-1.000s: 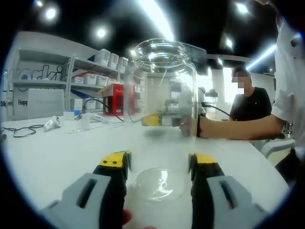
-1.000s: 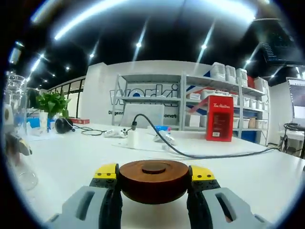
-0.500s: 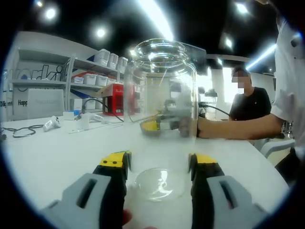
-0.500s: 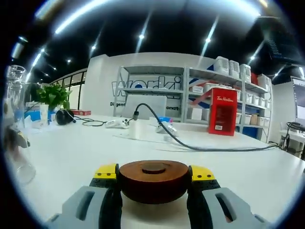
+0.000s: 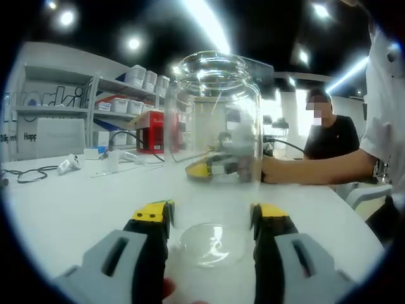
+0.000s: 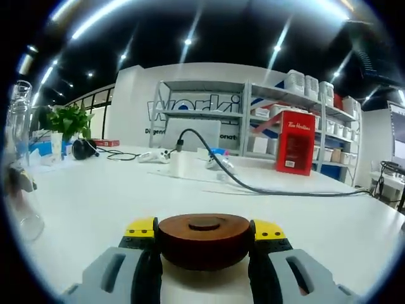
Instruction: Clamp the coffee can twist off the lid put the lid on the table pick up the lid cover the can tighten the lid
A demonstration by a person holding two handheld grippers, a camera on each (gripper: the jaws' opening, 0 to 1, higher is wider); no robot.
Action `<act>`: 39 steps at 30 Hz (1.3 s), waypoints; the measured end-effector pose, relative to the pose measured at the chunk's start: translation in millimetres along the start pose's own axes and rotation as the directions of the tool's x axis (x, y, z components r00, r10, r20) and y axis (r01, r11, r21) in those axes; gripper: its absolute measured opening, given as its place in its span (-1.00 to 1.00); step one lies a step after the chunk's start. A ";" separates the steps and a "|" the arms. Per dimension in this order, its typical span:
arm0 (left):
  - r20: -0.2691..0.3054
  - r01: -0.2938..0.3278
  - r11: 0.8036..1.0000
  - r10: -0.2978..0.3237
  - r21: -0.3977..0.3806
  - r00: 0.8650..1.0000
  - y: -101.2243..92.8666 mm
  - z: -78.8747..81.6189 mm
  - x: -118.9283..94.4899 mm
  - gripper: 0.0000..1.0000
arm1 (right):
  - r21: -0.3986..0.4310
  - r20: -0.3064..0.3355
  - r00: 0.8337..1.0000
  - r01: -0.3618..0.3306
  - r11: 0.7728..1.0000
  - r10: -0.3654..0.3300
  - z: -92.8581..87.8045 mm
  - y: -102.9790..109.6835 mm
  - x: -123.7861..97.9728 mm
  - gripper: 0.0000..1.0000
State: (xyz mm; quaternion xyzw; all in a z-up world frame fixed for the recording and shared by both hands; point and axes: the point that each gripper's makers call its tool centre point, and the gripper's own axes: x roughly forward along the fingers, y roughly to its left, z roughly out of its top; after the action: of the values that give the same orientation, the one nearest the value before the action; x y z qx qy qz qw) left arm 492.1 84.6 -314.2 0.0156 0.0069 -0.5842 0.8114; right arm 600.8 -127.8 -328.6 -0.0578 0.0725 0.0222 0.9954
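White worktop (image 6: 95, 209) under strip lights: the glass coffee can (image 5: 214, 152) stands open-mouthed, pinched between the jaws of the left hand-held gripper (image 5: 210, 218). At its 3 o'clock, the right hand-held gripper (image 6: 204, 235) squeezes the brown lid (image 6: 204, 239). Lid off; covering and tightening remain.

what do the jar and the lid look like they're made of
The jar looks like clear glass: shelves and the right tool show through its shiny wall. The lid, held in the right tool's jaws, looks like dark reddish-brown wood with a smooth, slightly glossy finish, though coated plastic is possible.
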 end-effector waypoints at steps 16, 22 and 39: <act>0.000 -0.002 1.000 0.002 -0.001 1.000 -1.2 0.2 0.0 -0.13 | 0.004 -0.066 0.998 0.012 1.000 -0.012 -14.1 -0.4 0.8 -0.03; 0.000 -0.002 1.000 0.002 -0.001 1.000 -1.6 0.3 -0.2 -0.13 | 0.013 -0.082 0.997 0.010 1.000 -0.009 -17.5 0.2 1.8 -0.04; 0.002 -0.003 1.000 0.003 -0.005 1.000 0.0 -0.1 -0.6 -0.13 | 0.031 -0.106 0.994 0.016 0.999 -0.013 -21.8 2.7 3.3 -0.01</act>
State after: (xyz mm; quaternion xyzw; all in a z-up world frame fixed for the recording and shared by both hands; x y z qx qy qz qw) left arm 491.9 85.1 -314.3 0.0132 0.0077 -0.5831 0.8123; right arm 600.8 -127.5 -350.8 -0.0437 0.1250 0.0107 0.9911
